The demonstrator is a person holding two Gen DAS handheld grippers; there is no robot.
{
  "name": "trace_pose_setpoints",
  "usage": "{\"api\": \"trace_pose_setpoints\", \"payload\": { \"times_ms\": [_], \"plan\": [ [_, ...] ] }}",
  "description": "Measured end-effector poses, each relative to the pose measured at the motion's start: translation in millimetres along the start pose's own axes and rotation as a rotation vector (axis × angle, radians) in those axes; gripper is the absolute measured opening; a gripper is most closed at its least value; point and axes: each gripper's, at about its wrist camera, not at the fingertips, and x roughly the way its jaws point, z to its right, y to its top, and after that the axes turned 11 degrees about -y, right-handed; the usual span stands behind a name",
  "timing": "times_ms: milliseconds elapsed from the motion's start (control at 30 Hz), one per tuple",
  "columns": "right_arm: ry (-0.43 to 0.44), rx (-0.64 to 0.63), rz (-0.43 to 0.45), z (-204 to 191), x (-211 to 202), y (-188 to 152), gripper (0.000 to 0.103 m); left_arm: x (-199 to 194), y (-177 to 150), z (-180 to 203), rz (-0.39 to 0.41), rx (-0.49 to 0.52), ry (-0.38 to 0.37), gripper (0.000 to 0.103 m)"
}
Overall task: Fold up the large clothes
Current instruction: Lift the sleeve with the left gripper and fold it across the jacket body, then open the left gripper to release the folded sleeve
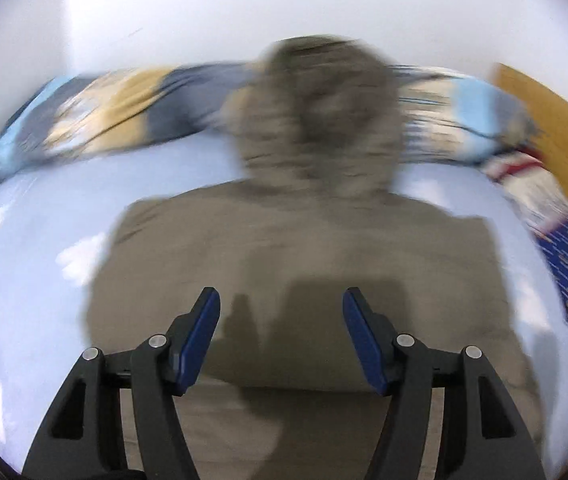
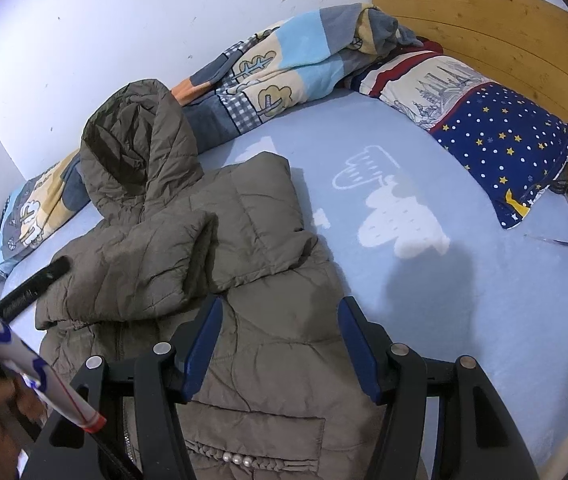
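pale blue bedsheet [image 2: 424, 300] carries a khaki padded jacket [image 2: 211, 272], centre-left of frame. left gripper [image 1: 281, 334] and right gripper [image 2: 279, 344] both part-open above it, gripping nothing.

A white wall [image 2: 123, 20] runs along the bed's far side; a pale wooden headboard [image 2: 504, 28] stands at the right. The bed sheet [image 2: 424, 300] is light blue with white clouds.

The left gripper [image 1: 281, 336] hangs with jaws apart and empty over the blurred olive jacket [image 1: 304, 232] on the blue sheet [image 1: 35, 272].
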Motion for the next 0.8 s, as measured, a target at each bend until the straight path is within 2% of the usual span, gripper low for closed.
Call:
{"api": "trace_pose_setpoints", "payload": {
  "times_ms": [33,100,200,300,367,400,467,533,633,733,800],
  "plan": [
    [-0.002,-0.001,-0.001,-0.6,0.7,0.0,0.064,5.9,-2.2,-23.4,-0.013,-0.04,0.056,0.063],
    [0.0,0.001,-0.006,-1.1,2.5,0.1,0.064,18.5,-8.3,-50.2,-0.051,-0.084,0.09,0.063],
    [0.004,-0.009,-0.016,-6.4,6.3,-1.5,0.064,44.2,-22.5,-66.1,-0.142,-0.111,0.049,0.063],
    [0.007,-0.027,-0.027,-14.3,10.5,-3.6,0.064,51.9,-22.3,-62.3,-0.165,-0.074,0.072,0.064],
    [0.009,-0.033,-0.027,-19.2,11.7,-4.1,0.064,44.4,-16.6,-61.5,-0.156,-0.089,0.07,0.063],
    [0.008,-0.034,-0.026,-20.1,12.4,-3.9,0.064,29.9,-15.0,-59.5,-0.121,-0.093,0.055,0.063],
    [0.013,-0.031,-0.025,-23.0,13.7,-3.7,0.064,1.7,-19.9,-54.4,-0.059,-0.068,0.013,0.063],
    [0.019,-0.03,-0.028,-26.0,14.7,-3.4,0.064,-23.9,-33.6,-49.1,-0.035,-0.027,0.008,0.063],
    [0.041,-0.045,-0.022,-34.1,15.9,-4.4,0.062,-50.6,-63.2,-56.6,-0.035,-0.025,0.048,0.063],
    [0.077,-0.064,-0.02,-45.6,19.0,-5.7,0.058,-62.1,-89.0,-73.7,-0.055,-0.094,0.075,0.063],
    [0.099,-0.074,-0.009,-54.0,22.0,-5.6,0.052,-59.2,-93.6,-80.3,-0.07,-0.123,0.058,0.063]
  ]
}}
